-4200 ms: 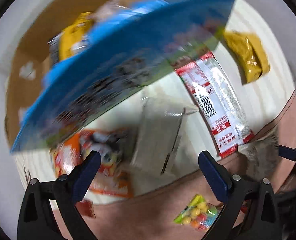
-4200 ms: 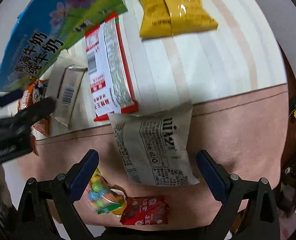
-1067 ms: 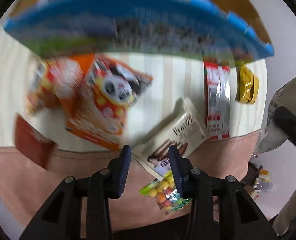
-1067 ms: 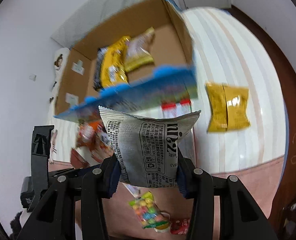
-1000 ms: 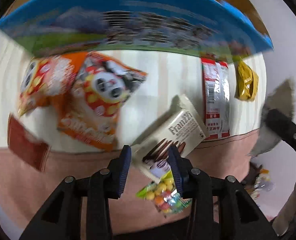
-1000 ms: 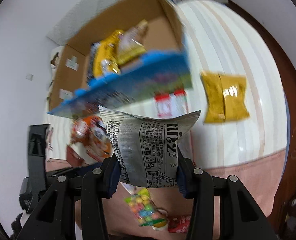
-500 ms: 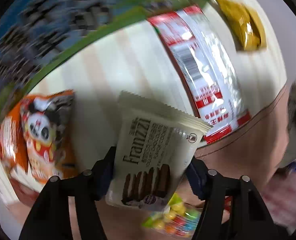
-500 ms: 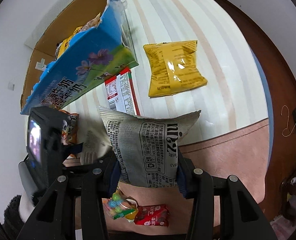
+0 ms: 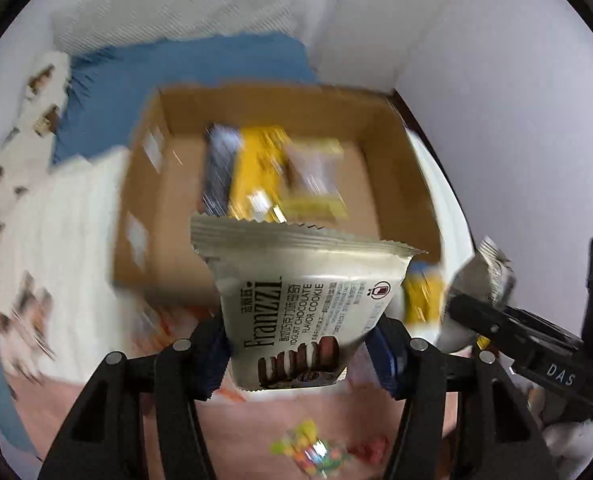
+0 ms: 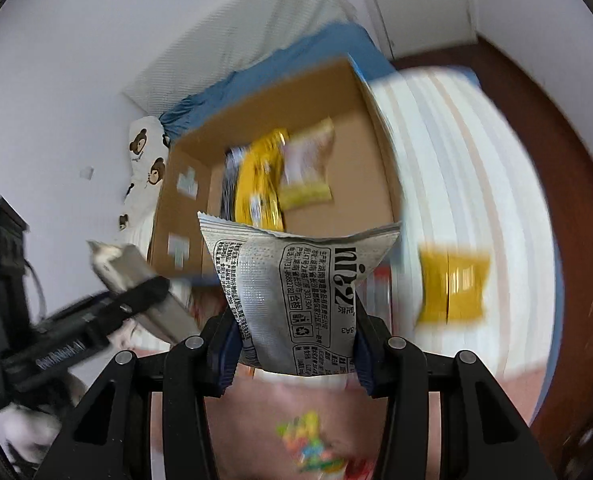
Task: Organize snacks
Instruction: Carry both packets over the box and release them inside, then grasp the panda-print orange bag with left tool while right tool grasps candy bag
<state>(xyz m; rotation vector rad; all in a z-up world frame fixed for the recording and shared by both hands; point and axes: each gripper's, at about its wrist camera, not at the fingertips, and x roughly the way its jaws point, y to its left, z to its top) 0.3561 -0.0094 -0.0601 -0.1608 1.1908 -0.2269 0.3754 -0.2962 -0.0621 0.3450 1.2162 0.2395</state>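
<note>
Left gripper (image 9: 302,354): it pinches the cookie packet (image 9: 302,300) by the lower part, one blue pad on each side. The jaws have just been closing a little, with the packet between them. It shows also in the right wrist view, at the left side.
Cookie packet: cream colour, with "Franzzi" and a row of chocolate cookies printed on it. It is held in the air, the toothed top edge upward, in front of the near wall of the cardboard box (image 9: 392,128).
Right gripper (image 10: 296,350): it pinches the grey snack bag (image 10: 296,288) near the bottom, the pads pressing on both sides.
Grey snack bag: silver-grey with black print, held in the air, the toothed edge on top. Behind it is the open box. In the left wrist view only its edge shows, at the right side.
Cardboard box: brown and open on top, it stands on the striped cloth (image 10: 468,184). Inside lie some snacks: a yellow bag (image 9: 256,172), a dark one at its left and a pale one at its right. They are blurred.
Yellow packet (image 10: 452,286): it lies flat on the striped cloth, at the right of the grey snack bag and outside the box.
Candy bag (image 10: 306,446): many colours, blurred, it lies low in the picture on the pink surface (image 10: 248,420), below the right gripper.
Red packet (image 9: 370,450): small, blurred, just beside the candy bag.
</note>
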